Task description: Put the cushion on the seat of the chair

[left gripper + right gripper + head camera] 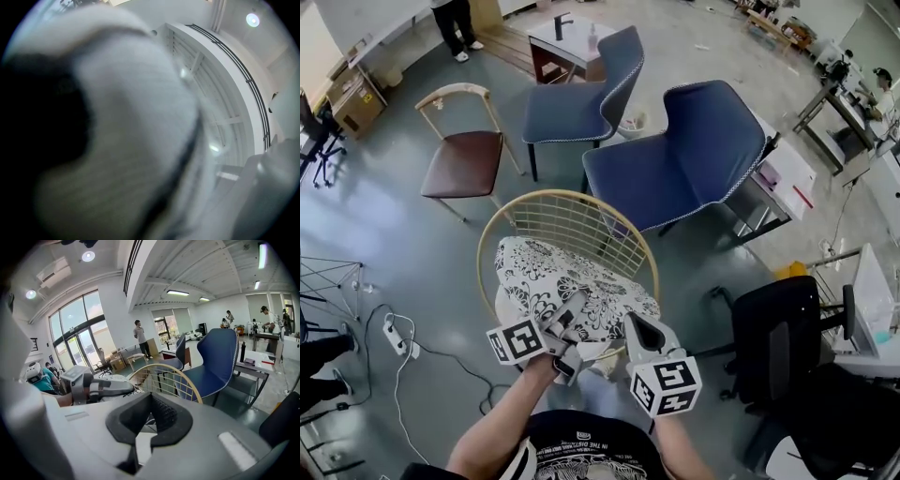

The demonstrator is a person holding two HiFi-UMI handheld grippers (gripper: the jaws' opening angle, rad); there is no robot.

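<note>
A black-and-white floral cushion lies over the seat of a round chair with a cream wire back, right in front of me. My left gripper is shut on the cushion's near edge. In the left gripper view, blurred fabric fills most of the picture and hides the jaws. My right gripper is at the cushion's near right corner. In the right gripper view its jaws are closed, with white fabric caught between the pads. The left gripper and the chair's back show beyond them.
Two blue upholstered chairs stand behind the wire chair, and a brown-seated chair stands at the left. A black office chair is close on the right. A power strip with cables lies on the floor at left. Desks line the right side.
</note>
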